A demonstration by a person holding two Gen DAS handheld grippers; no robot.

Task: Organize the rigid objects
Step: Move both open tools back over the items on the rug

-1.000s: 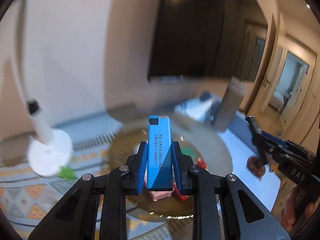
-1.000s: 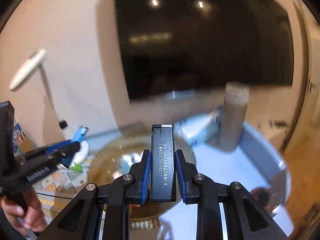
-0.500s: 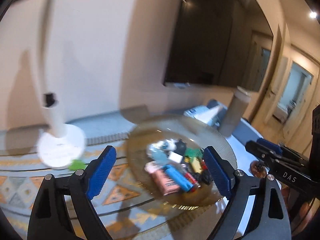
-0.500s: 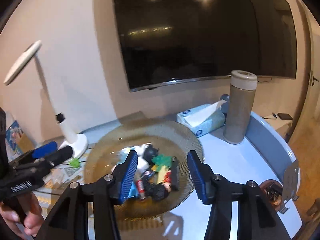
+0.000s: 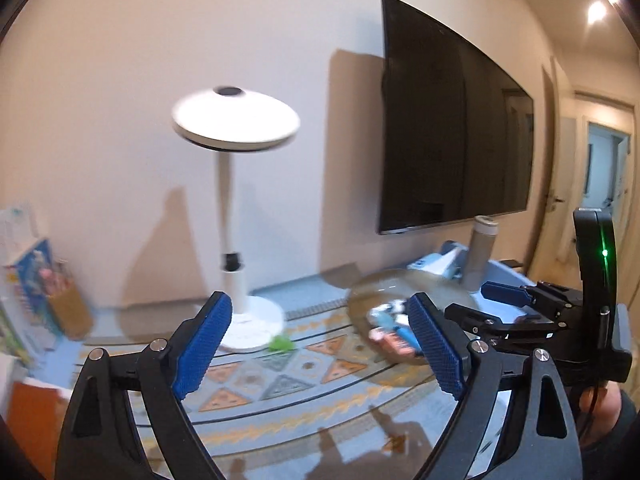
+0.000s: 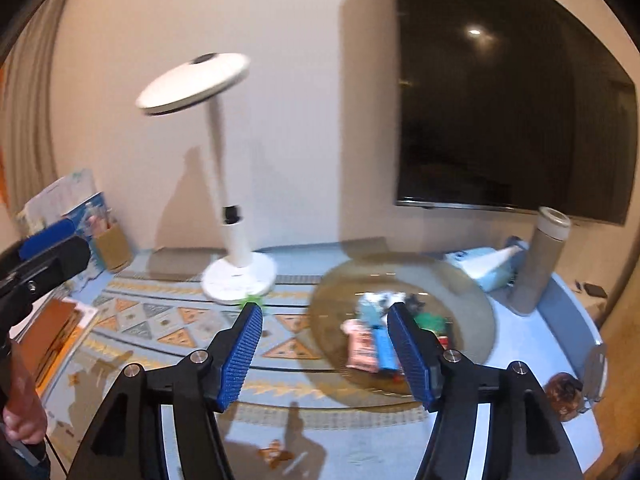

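Note:
A round amber glass dish point(image 6: 472, 288) sits on the table and holds several small rigid items, among them a blue lighter point(image 6: 384, 346) and a pink packet point(image 6: 360, 346). The dish also shows in the left wrist view point(image 5: 368, 298). My right gripper point(image 6: 326, 354) is open and empty, raised above the table, left of the dish. My left gripper point(image 5: 318, 342) is open and empty, raised, with the dish behind its right finger. The right gripper also shows at the right of the left wrist view point(image 5: 516, 308).
A white desk lamp point(image 6: 236, 264) stands left of the dish, with a small green item point(image 6: 252, 300) at its base. A grey bottle point(image 6: 540, 260) and a tissue pack point(image 6: 480, 266) stand behind the dish. Books and boxes point(image 6: 68, 216) lie at the far left.
One second ago each gripper was shut on a lighter, blue in the left and black in the right. Both opened over the dish, then pulled back and swung left.

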